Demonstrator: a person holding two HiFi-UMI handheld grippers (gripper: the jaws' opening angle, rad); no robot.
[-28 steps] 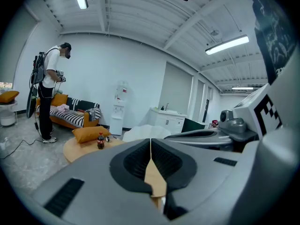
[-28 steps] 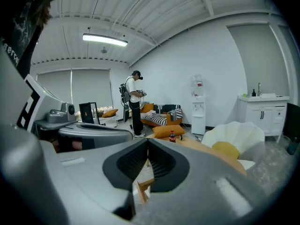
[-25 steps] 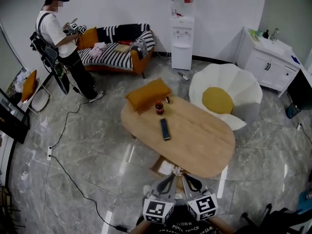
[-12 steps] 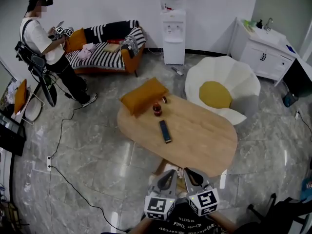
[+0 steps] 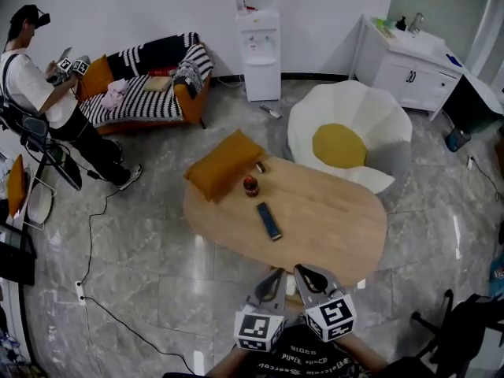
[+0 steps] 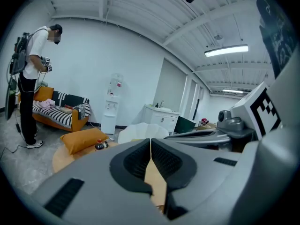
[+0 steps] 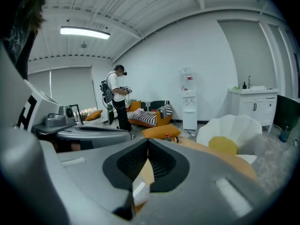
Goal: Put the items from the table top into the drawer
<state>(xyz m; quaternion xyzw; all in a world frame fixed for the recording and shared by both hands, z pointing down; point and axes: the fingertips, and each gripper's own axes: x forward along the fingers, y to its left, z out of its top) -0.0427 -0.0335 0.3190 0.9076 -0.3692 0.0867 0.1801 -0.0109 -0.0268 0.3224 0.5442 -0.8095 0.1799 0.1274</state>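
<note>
An oval wooden table [image 5: 331, 227] carries an orange cushion [image 5: 227, 164], a small red-capped bottle [image 5: 250, 186], a small round item [image 5: 260, 167] and a black remote [image 5: 268, 220]. Both grippers sit side by side at the table's near edge, at the bottom of the head view. My left gripper [image 5: 278, 275] has its jaws together with nothing in them, and so does my right gripper [image 5: 302, 271]. The left gripper view shows the shut left gripper [image 6: 150, 142] pointing over the table toward the cushion [image 6: 83, 138]. The right gripper [image 7: 148, 143] faces the bottle [image 7: 165, 137].
A white flower-shaped chair [image 5: 346, 136] with a yellow seat stands behind the table on the right. A striped sofa [image 5: 150, 85], a water dispenser [image 5: 260, 50] and a white cabinet [image 5: 405, 61] line the back wall. A person [image 5: 39, 109] stands far left. Cables [image 5: 102, 235] cross the floor.
Both grippers have moved forward together toward the table's near edge, still shut. The table and room have shifted left and nearer in the head view.
</note>
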